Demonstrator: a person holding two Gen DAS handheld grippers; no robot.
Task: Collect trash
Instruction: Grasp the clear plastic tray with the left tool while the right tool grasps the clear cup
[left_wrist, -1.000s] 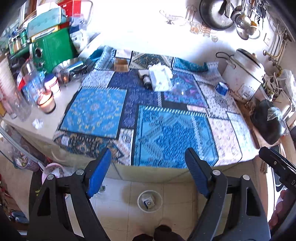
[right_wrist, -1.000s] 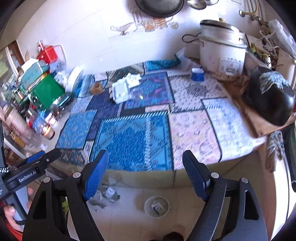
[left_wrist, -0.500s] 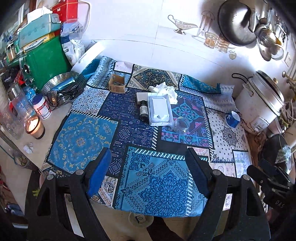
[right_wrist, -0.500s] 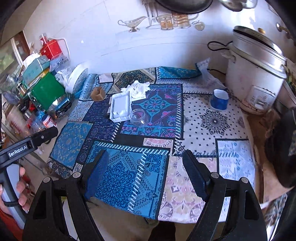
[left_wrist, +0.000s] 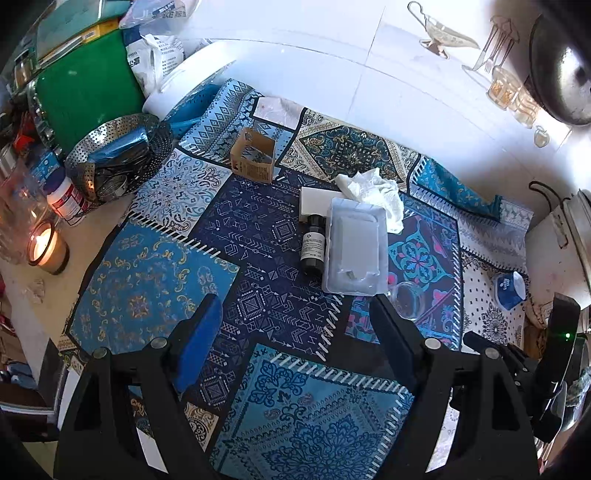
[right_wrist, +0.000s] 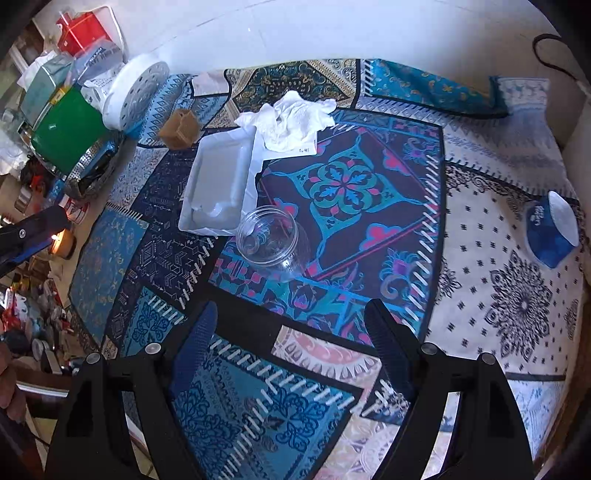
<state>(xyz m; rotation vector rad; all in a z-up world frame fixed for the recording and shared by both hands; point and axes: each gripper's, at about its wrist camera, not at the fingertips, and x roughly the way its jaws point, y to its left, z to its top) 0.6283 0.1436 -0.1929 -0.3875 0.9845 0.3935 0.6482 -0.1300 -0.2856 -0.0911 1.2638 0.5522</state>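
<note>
A lit candle (left_wrist: 47, 248) burns at the bench's left edge. Further right on the patterned cloth (left_wrist: 155, 280) sit a cardboard box (left_wrist: 253, 157), a dark bottle (left_wrist: 314, 245), a white tray (left_wrist: 354, 251) touching it, a crumpled tissue (left_wrist: 373, 190) and a clear jar (right_wrist: 271, 242) on its side. Both the left claw (left_wrist: 291, 332) and the right claw (right_wrist: 291, 332) hang above the cloth, spread wide, holding nothing.

I see a patchwork cloth (left_wrist: 258, 280) spread over the surface. At its left edge: lit candle (left_wrist: 46, 247), white pill jar (left_wrist: 66, 199), perforated steel basket (left_wrist: 118, 155), green box (left_wrist: 85, 92) behind. White perforated disc (right_wrist: 136, 94) leans beside the green box. A dark pan (left_wrist: 561, 66) hangs on the wall, far right.
</note>
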